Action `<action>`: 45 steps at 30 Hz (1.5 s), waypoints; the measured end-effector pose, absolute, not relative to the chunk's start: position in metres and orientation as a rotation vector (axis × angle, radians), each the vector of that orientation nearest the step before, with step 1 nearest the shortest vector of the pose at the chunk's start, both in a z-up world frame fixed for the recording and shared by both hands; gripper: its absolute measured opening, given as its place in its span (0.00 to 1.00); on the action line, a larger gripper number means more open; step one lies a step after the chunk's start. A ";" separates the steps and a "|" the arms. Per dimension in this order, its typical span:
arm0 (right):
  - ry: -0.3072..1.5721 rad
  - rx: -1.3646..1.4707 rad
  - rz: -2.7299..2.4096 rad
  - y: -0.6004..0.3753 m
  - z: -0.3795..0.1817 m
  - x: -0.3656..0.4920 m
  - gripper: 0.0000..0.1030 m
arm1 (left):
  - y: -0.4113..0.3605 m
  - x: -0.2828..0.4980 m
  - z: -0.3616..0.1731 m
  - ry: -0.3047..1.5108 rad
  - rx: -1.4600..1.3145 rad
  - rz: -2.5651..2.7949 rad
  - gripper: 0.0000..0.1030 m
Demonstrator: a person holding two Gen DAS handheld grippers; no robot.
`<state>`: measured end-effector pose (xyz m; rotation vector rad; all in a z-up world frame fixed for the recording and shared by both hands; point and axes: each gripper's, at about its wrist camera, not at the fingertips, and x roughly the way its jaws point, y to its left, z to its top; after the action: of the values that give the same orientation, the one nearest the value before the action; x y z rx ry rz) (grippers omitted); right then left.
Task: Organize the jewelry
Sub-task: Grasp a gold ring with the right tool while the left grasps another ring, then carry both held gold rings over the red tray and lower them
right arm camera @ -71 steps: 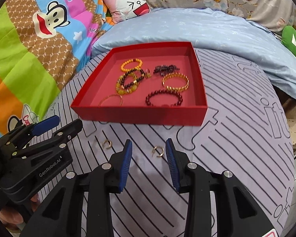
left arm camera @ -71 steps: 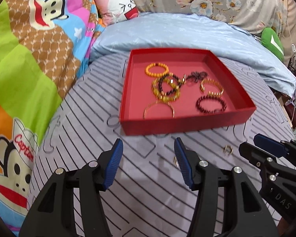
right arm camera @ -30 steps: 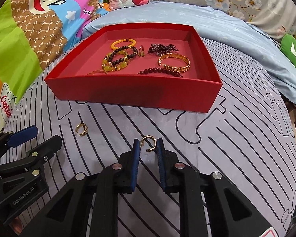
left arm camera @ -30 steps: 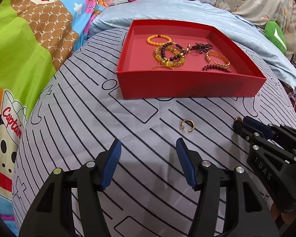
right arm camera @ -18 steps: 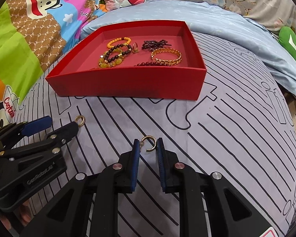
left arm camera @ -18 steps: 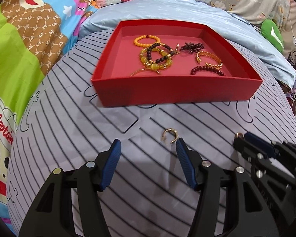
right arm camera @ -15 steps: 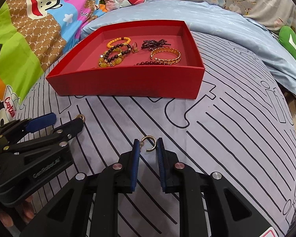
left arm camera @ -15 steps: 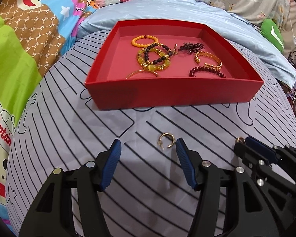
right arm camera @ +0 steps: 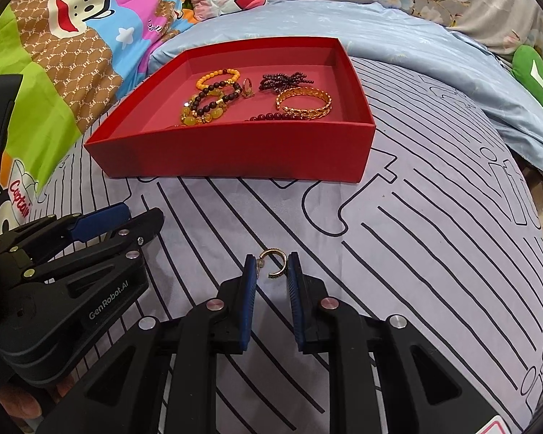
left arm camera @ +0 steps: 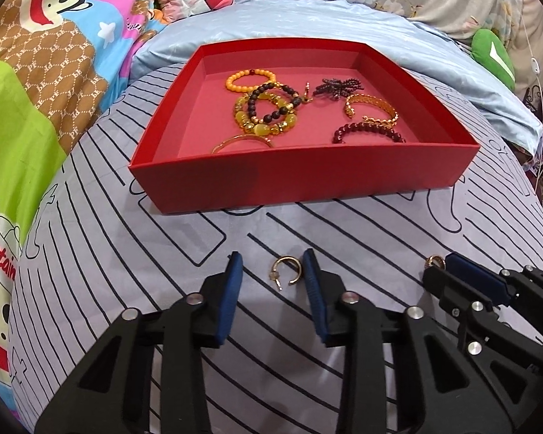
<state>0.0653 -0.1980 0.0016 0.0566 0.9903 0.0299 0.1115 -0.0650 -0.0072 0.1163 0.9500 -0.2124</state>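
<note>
Gold hoop earring (left arm camera: 285,270) now lay between our narrowed, still-unclosed left gripper (left arm camera: 273,271); our right gripper (right arm camera: 271,266) kept pinching its twin (right arm camera: 271,263).

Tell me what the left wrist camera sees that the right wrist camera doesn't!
Only the left wrist view shows the loose gold earring, lying on the sheet between the fingers of the open left gripper. Only the right wrist view shows the GenRobot.AI lettering. Both show the red tray and the right gripper pinching the second earring.
</note>
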 end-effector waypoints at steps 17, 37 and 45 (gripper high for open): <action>0.993 0.066 0.045 -0.192 0.006 0.057 0.16 | -0.062 0.104 -0.006 0.966 0.105 -0.229 0.16; 0.922 0.059 0.069 -0.171 0.045 0.032 0.16 | -0.043 0.073 0.029 0.948 0.057 -0.234 0.17; 0.853 0.063 0.074 -0.170 0.080 0.025 0.16 | -0.041 0.065 0.064 0.895 0.041 -0.252 0.17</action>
<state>0.0251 -0.1703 0.0796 0.0628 0.8527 0.0740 0.0652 -0.0414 0.0636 0.0409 0.8949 -0.2520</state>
